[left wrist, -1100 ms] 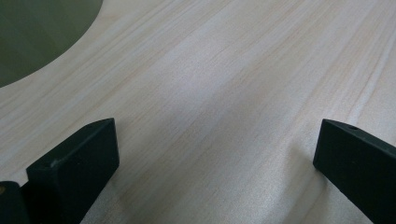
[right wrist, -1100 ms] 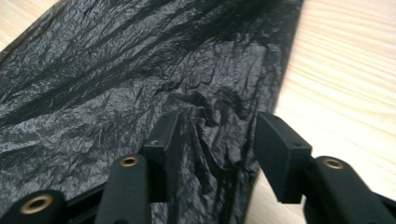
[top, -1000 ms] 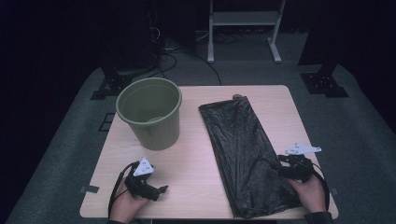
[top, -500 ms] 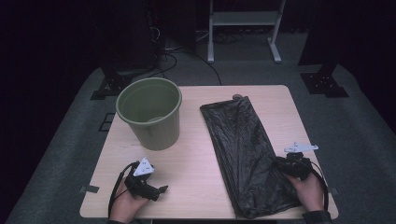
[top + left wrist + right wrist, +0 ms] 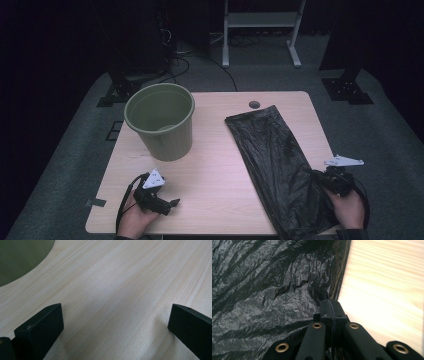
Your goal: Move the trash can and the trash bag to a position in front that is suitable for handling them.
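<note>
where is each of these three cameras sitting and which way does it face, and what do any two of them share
High view: above the person's side of the table, looking forward and down on the green bucket and black bag; both hands with the left gripper and right gripper show.
Left gripper view: on the left gripper, looking low across bare wood toward the bucket; its jaws stand wide apart.
Right gripper view: on the right gripper, looking along the bag; jaws shut at the bag's edge.
Shared: high and right gripper views both show the bag.
</note>
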Motion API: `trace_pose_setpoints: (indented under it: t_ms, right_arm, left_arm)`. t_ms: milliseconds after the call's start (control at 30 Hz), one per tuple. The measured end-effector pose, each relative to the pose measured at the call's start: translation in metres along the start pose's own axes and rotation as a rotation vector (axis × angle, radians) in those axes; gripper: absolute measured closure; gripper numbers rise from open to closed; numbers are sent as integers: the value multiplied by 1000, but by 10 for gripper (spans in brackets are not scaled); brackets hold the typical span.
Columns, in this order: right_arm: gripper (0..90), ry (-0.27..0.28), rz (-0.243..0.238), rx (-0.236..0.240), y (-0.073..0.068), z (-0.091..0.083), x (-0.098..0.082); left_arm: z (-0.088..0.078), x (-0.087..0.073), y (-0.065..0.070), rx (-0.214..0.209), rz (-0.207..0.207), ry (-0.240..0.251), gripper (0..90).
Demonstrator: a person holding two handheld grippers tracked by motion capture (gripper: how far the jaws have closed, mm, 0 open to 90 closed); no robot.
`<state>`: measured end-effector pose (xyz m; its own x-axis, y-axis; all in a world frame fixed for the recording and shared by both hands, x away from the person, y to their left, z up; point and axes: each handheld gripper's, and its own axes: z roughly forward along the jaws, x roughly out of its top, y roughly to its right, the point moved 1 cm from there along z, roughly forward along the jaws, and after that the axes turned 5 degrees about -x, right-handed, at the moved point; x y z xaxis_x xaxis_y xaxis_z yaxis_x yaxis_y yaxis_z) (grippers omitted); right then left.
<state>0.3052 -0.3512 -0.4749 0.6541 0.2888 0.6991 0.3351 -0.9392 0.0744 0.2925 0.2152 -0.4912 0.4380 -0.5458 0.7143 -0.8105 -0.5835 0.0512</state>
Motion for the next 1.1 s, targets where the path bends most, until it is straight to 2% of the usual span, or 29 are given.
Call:
trace_pose_setpoints:
  t_ms: [33, 67, 100, 133, 167, 233, 267, 300, 333, 400, 433, 467, 500, 533, 633, 667, 700, 833, 967, 1000, 1100]
  right_arm:
    - [848, 3, 2, -7, 3, -3, -2]
    - [718, 10, 17, -20, 6, -9, -3]
    - [718, 10, 17, -20, 6, -9, -3]
    - [664, 19, 19, -20, 6, -12, -2]
    - [515, 49, 18, -32, 1, -20, 2]
    - [494, 54, 16, -30, -1, -21, 4]
    - [420, 72, 6, -16, -6, -23, 8]
    - [351, 100, -4, 37, -17, -22, 16]
    - [351, 100, -4, 37, -17, -22, 16]
    - [278, 112, -1, 88, -23, -17, 21]
    - [225, 111, -15, 129, -30, -9, 27]
    - [225, 111, -15, 129, -30, -9, 27]
    - [171, 110, -16, 130, -33, -6, 29]
    - [96, 103, -39, 118, -41, 1, 36]
    - [88, 106, -50, 128, -46, 6, 39]
    - [57, 105, -46, 140, -47, 10, 41]
    - [26, 89, -42, 161, -51, 17, 42]
    - [25, 48, -52, 173, -55, 30, 41]
    - [24, 13, -58, 177, -58, 43, 37]
    - [23, -10, -68, 162, -59, 48, 35]
    - [17, -11, -84, 140, -61, 49, 34]
  left_arm:
    - [0, 0, 0, 0, 1, 0, 0]
    - [0, 0, 0, 0, 0, 0, 0]
    - [0, 0, 0, 0, 0, -1, 0]
    - [0, 0, 0, 0, 0, 0, 0]
    - [0, 0, 0, 0, 0, 0, 0]
    - [0, 0, 0, 0, 0, 0, 0]
    - [0, 0, 0, 0, 0, 0, 0]
    - [0, 0, 0, 0, 0, 0, 0]
    - [0, 0, 0, 0, 0, 0, 0]
    - [0, 0, 0, 0, 0, 0, 0]
    - [0, 0, 0, 0, 0, -1, 0]
    - [0, 0, 0, 0, 0, -1, 0]
    - [0, 0, 0, 0, 0, -1, 0]
    - [0, 0, 0, 0, 0, 0, 0]
    - [0, 0, 0, 0, 0, 0, 0]
    - [0, 0, 0, 0, 0, 0, 0]
    - [0, 0, 0, 0, 0, 0, 0]
    - [0, 0, 0, 1, 0, 0, 0]
    - [0, 0, 0, 4, -4, 1, 0]
    - [0, 0, 0, 4, -4, 1, 0]
    - [0, 0, 0, 3, -4, 1, 0]
